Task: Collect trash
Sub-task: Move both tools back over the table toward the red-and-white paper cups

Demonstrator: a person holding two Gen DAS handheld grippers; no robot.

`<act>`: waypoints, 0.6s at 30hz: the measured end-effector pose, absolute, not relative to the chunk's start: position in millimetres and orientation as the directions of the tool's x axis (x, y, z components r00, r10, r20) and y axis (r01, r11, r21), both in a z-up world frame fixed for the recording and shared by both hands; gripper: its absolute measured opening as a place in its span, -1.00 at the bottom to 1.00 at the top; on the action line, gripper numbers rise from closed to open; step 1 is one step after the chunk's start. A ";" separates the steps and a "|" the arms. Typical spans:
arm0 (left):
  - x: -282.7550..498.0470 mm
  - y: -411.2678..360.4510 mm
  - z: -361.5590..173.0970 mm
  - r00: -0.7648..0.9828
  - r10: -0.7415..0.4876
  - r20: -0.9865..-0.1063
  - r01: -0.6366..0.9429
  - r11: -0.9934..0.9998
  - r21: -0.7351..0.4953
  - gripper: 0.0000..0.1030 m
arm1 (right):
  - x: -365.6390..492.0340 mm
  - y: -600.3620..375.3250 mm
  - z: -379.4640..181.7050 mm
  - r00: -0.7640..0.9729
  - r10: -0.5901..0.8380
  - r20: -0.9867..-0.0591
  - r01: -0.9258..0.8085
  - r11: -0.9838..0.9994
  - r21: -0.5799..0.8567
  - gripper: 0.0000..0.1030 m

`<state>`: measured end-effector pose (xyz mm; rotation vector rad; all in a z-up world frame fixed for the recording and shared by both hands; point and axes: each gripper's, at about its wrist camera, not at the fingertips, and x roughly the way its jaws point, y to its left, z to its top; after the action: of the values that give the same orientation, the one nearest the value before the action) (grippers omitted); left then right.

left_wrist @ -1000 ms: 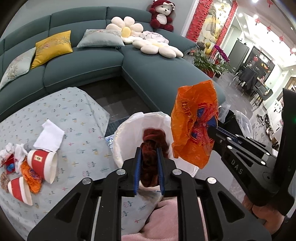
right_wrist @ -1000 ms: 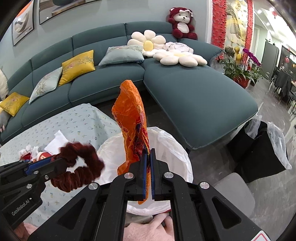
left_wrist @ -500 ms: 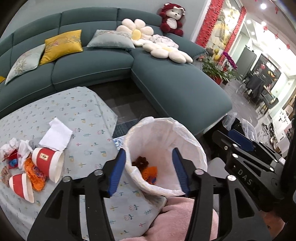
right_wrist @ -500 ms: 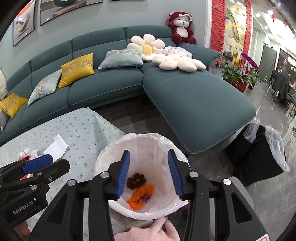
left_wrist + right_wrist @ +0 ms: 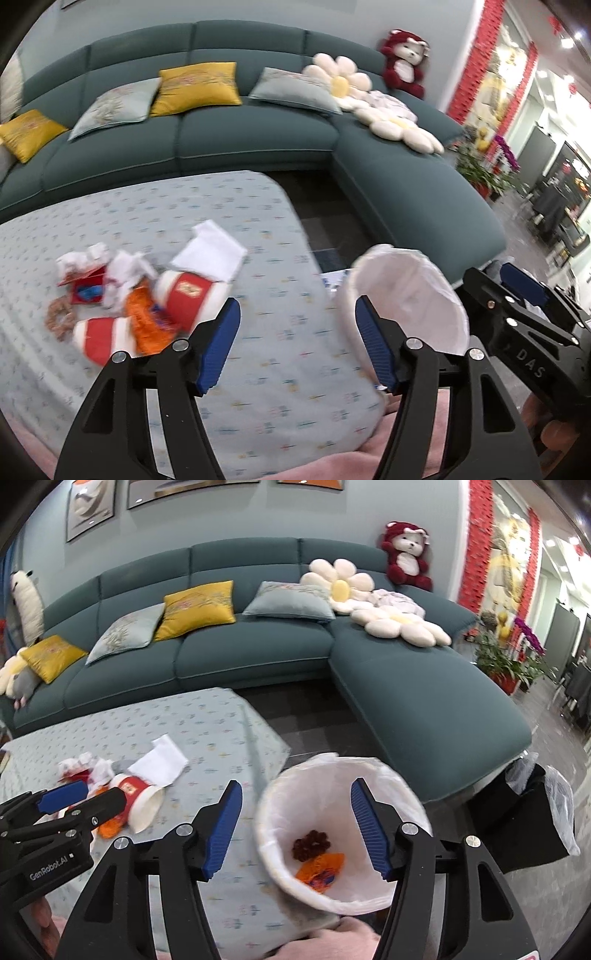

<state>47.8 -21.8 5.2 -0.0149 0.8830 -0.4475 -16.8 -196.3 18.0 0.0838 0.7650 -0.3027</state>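
A white-lined trash bin (image 5: 388, 897) stands beside the table; a dark red scrunchie (image 5: 311, 843) and an orange wrapper (image 5: 320, 869) lie in it. On the patterned tablecloth (image 5: 266, 354) sits a heap of trash: two red and white paper cups (image 5: 188, 295), an orange wrapper (image 5: 147, 325), white tissues (image 5: 127, 267) and a white napkin (image 5: 212, 251). My left gripper (image 5: 297, 345) hangs over the table right of the heap, jaws opening, nothing between them. My right gripper (image 5: 297, 823) hovers over the bin's left rim, jaws opening and empty. The bin (image 5: 406, 302) shows at the right in the left wrist view.
A teal corner sofa (image 5: 258, 646) with yellow and grey cushions, flower pillows and a red plush bear curves behind the table. A black bin with a clear liner (image 5: 532, 812) stands on the floor at the right. Potted plants (image 5: 498, 657) stand further back.
Both grippers let go over the bin: the scrunchie and orange wrapper dropped in. Both jaws spread wide, and both grippers swung left, the left one from the bin to over the table.
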 end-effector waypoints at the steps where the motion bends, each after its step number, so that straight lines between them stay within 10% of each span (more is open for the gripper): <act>1: 48.1 -11.9 4.1 0.554 -0.372 -0.745 0.357 0.914 -0.191 0.23 | -15.1 -188.6 18.0 0.684 -0.222 -0.695 0.285 0.958 -0.026 0.15; 18: 57.3 111.1 -27.5 0.606 -0.162 -0.779 0.170 0.983 -0.071 0.62 | 8.8 -94.4 1.7 0.680 -0.064 -0.731 0.141 0.989 0.044 0.15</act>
<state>57.3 111.1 -27.5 0.0106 0.8994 -0.1919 8.8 -94.4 1.7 0.0998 0.8158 -0.1156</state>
